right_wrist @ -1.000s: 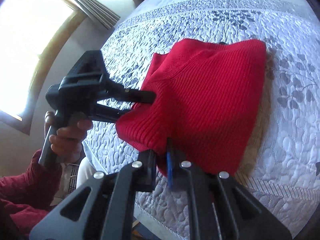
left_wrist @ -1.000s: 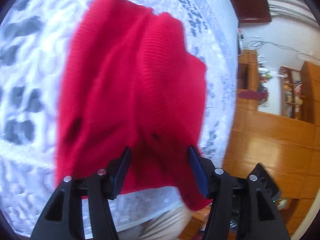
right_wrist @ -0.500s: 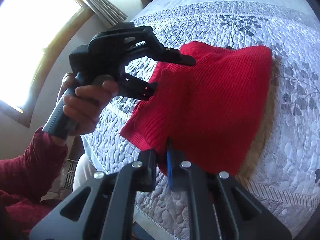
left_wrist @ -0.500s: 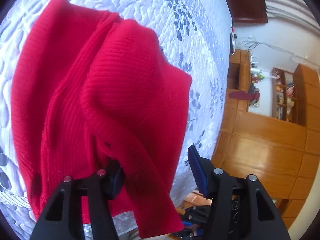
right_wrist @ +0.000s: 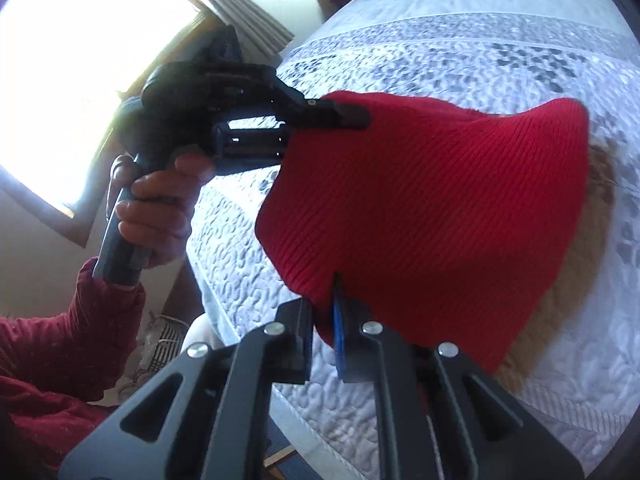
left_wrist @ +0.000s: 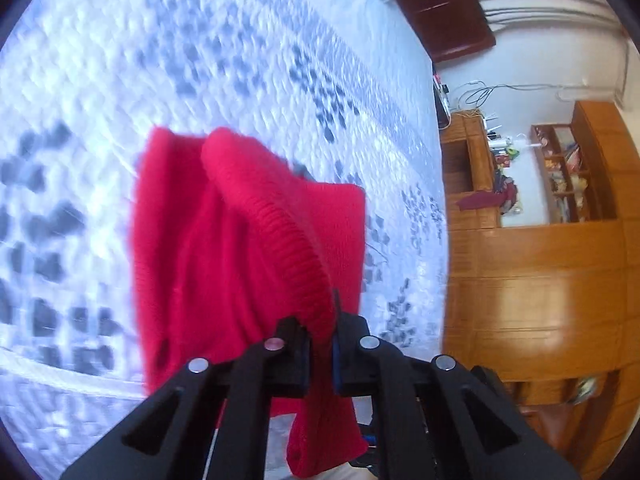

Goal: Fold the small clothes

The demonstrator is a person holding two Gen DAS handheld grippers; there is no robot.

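Left wrist view: the left gripper [left_wrist: 320, 332] is clamped on the ribbed edge of the red sweater [left_wrist: 240, 248], lifting it off the quilted bed [left_wrist: 200, 60]. Right gripper [right_wrist: 324, 320] pinches the opposite edge, cloth stretched between both.

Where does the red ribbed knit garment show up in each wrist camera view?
Left wrist: red ribbed knit garment at centre, its rolled edge pinched in the left gripper.
Right wrist: centre-right, its lower corner in the right gripper.
Shared landmark: grey-and-white quilted bedspread.
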